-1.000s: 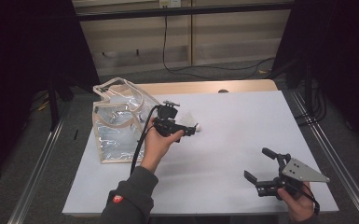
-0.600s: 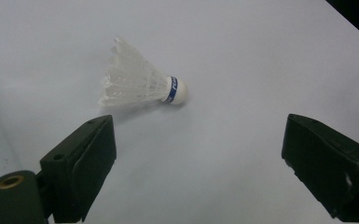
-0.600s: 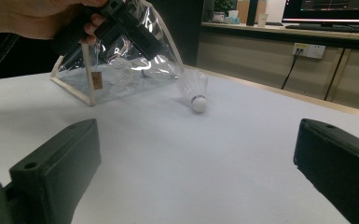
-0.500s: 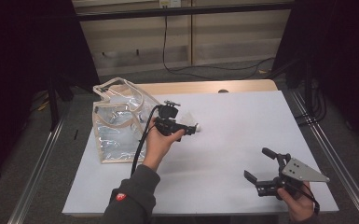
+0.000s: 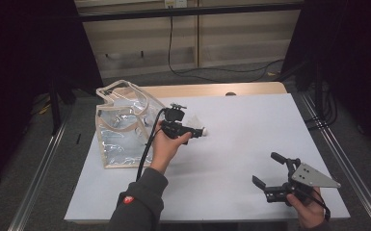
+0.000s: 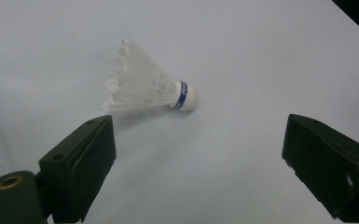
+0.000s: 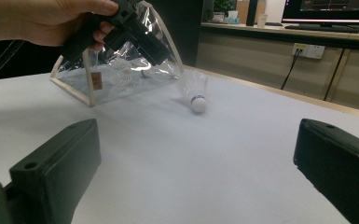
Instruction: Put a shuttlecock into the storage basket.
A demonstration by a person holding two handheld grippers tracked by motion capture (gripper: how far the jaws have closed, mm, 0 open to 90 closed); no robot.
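Left gripper (image 5: 192, 132) held above the white table (image 5: 250, 125) near its middle-left, jaws spread wide apart, nothing between them; in the left gripper view (image 6: 196, 158) both black jaws frame bare table with the shuttlecock (image 6: 149, 88) lying just beyond them. Shuttlecock on its side on the table, white feather skirt toward the left of that view, cork tip with blue band toward the right, touching neither jaw. In the high view the shuttlecock (image 5: 203, 131) sits right at the left gripper's front end, just beside the clear plastic bag (image 5: 120, 130). Bag stands on the table's left part, clear walls, beige trim and handles, top open; in the right gripper view a second shuttlecock (image 7: 123, 74) shows through the bag's wall (image 7: 88, 84), inside it. Right gripper (image 5: 272, 175) low at the near right corner of the table, well apart from the shuttlecock and the bag, jaws wide apart, empty; its own view (image 7: 196, 168) looks across the table at the shuttlecock (image 7: 195, 91) and the left hand (image 7: 42, 23) holding the other gripper over it.
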